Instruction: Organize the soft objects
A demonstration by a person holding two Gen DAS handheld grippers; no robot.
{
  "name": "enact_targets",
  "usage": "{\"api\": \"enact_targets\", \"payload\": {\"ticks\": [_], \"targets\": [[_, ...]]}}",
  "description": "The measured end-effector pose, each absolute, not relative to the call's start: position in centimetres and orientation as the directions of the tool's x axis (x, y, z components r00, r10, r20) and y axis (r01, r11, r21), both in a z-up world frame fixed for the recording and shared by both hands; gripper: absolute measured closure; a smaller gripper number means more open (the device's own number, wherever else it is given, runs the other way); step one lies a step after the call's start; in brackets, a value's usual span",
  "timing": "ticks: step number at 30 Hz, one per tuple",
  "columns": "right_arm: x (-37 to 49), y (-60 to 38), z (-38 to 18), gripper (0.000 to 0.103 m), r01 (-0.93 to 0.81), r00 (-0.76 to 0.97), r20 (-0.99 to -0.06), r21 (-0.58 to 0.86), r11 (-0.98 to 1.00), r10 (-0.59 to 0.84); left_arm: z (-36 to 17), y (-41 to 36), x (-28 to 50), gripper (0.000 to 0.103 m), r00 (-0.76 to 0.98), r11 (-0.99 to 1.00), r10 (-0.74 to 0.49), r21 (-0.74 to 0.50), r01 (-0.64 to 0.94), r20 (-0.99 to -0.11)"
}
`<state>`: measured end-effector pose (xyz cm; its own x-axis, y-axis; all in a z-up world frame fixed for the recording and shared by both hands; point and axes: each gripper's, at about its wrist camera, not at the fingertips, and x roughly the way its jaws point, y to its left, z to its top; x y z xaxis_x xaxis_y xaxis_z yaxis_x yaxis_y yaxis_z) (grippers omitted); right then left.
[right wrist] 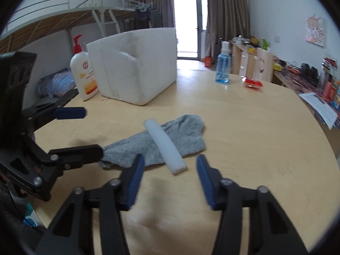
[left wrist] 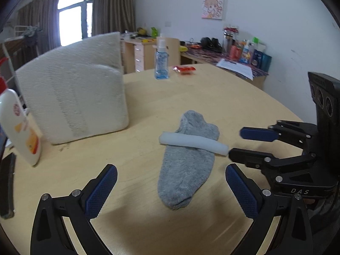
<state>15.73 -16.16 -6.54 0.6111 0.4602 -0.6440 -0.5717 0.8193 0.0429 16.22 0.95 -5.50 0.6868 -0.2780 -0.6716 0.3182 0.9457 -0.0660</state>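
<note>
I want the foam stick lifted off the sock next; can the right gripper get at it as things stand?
Probably yes: the right gripper is open, the white foam stick's near end lies just ahead, and nothing lies between.

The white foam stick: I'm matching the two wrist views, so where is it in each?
Left wrist: foam stick right of centre, lying crosswise over the grey sock.
Right wrist: foam stick centre, running diagonally over the sock.
Shared landmark: blue spray bottle.

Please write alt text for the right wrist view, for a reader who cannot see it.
Open right tongs point at a white foam stick lying across a grey sock on a wooden table. The left tongs reach in beside the sock.
</note>
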Motion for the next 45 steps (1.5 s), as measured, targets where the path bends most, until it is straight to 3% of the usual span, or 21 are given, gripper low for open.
{"api": "enact_targets", "payload": {"ticks": [15, 36, 41, 45], "targets": [[18.0, -15.3, -8.1, 0.057, -0.617, 0.526, -0.712, 0.058, 0.785, 0.466, -6.7, 0.1, 16.9, 0.005, 0.611, 0.899, -0.37, -0.106, 0.424, -0.7], [19.7, -14.6, -8.7, 0.062, -0.601, 0.502, -0.759, 0.038, 0.798, 0.414, -7.4, 1.2, 17.4, 0.005, 0.586, 0.904, -0.383, -0.16, 0.396, -0.714], [19.2, -13.9, -8.7, 0.076, -0.619, 0.508, -0.762, 0.002, 0.786, 0.402, -7.3, 1.5, 17.3, 0.005, 0.592, 0.907, -0.381, -0.165, 0.386, -0.71], [19.0, -14.0, -8.5, 0.082, -0.618, 0.514, -0.758, -0.003, 0.786, 0.401, -7.3, 1.5, 17.1, 0.005, 0.593, 0.908, -0.378, -0.162, 0.385, -0.711]]}}
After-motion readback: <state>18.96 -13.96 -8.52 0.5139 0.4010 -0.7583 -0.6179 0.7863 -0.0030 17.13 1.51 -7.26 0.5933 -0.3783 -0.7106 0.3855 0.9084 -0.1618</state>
